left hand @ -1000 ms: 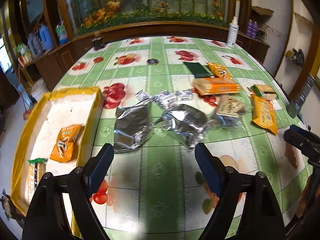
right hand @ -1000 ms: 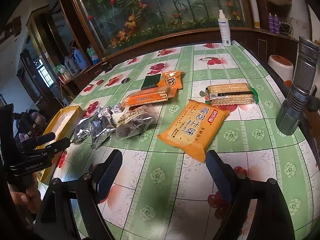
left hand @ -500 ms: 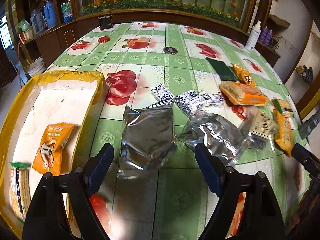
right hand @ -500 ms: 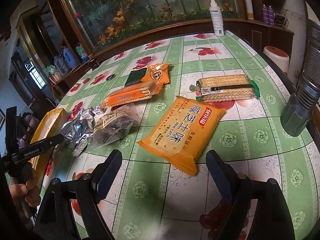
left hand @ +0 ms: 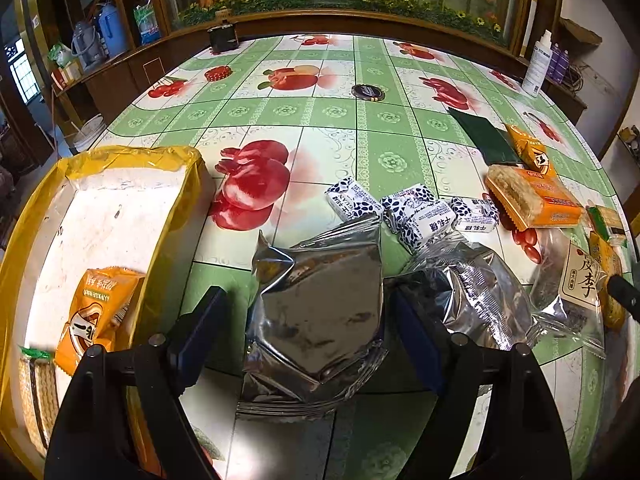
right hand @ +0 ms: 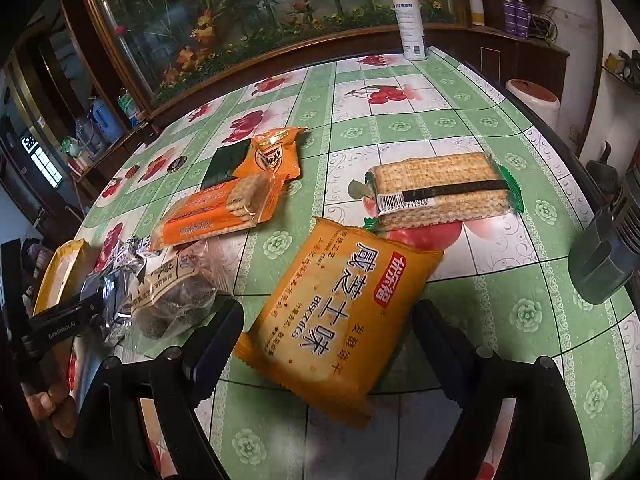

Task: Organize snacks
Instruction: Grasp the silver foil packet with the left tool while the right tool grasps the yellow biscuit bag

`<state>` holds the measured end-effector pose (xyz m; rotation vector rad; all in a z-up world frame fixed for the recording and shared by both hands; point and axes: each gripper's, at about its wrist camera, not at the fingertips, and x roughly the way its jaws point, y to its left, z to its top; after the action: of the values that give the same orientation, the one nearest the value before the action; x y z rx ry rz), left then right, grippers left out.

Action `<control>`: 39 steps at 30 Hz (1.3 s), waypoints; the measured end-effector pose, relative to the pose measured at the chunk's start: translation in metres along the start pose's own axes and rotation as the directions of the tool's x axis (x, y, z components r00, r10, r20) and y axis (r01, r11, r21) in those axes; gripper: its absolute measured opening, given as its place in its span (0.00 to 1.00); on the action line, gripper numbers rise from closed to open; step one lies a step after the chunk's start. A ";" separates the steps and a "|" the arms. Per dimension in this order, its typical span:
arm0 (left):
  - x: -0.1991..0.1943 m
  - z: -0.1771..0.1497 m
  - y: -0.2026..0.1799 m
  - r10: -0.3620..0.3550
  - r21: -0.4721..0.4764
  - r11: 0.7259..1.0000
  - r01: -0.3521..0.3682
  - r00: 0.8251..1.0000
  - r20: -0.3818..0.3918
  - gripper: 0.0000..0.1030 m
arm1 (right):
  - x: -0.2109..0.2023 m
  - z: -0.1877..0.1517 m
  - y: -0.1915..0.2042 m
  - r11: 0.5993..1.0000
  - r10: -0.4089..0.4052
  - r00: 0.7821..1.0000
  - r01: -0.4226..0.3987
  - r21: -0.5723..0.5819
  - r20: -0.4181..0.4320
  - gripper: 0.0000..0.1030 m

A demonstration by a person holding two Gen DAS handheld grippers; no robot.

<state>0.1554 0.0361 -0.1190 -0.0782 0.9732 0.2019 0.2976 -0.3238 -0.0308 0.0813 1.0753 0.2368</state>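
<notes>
Left wrist view. Since a second ago you have brought the left gripper [left hand: 304, 320] down and forward: the silver foil pouch [left hand: 316, 312], then ahead of the fingertips, now fills the lower centre of the frame and lies between them. The jaws stand wide, unchanged; the pads flank the pouch and do not press it. Its long axis runs bottom to top of the frame, torn end toward the top. A second foil pouch [left hand: 480, 292] lies crumpled just right of it, partly behind the right finger. Count: two foil pouches, four small blue-and-white wrapped sweets [left hand: 424, 216] in a row above them, one clear bag of dark fruit [left hand: 572, 296] at the right edge. The yellow-lined tray [left hand: 120, 196] at the left holds two items: one orange packet [left hand: 96, 316] and one cracker pack [left hand: 34, 392].

Right wrist view. Your right gripper [right hand: 326, 340] has dropped closer too: the orange biscuit bag [right hand: 340, 312], earlier above the fingertips, now sits between them at lower centre. The jaws are opening; the pads are clear of the bag. Its long axis runs from lower left to upper right, printed text upside down to you. On the fruit-print tablecloth [right hand: 400, 128] beyond: one green-ended cracker pack [right hand: 440, 192] lying left to right, one orange-sleeved biscuit pack [right hand: 220, 212], one small orange packet [right hand: 276, 156], one dark green flat packet [right hand: 226, 164]. Your left gripper shows at the left edge.
</notes>
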 end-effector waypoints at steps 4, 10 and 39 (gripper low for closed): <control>-0.003 -0.001 0.005 -0.015 0.021 1.000 0.014 1.000 0.019 0.68 | 0.013 0.007 0.015 0.995 -0.085 0.996 0.084 -0.048 -0.022 0.89; -0.004 0.002 0.013 -0.045 0.044 0.998 0.043 0.998 0.035 0.57 | 0.013 0.001 0.020 0.978 -0.155 0.988 0.151 -0.142 -0.013 0.70; -0.147 -0.031 0.046 0.019 0.027 0.999 -0.028 0.959 0.284 0.57 | -0.115 -0.019 0.128 0.930 0.295 0.943 -0.246 -0.273 0.154 0.69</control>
<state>0.0408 0.0565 -0.0138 -0.0086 0.6906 0.2138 0.2096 -0.2271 0.0828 0.0252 0.8318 0.6027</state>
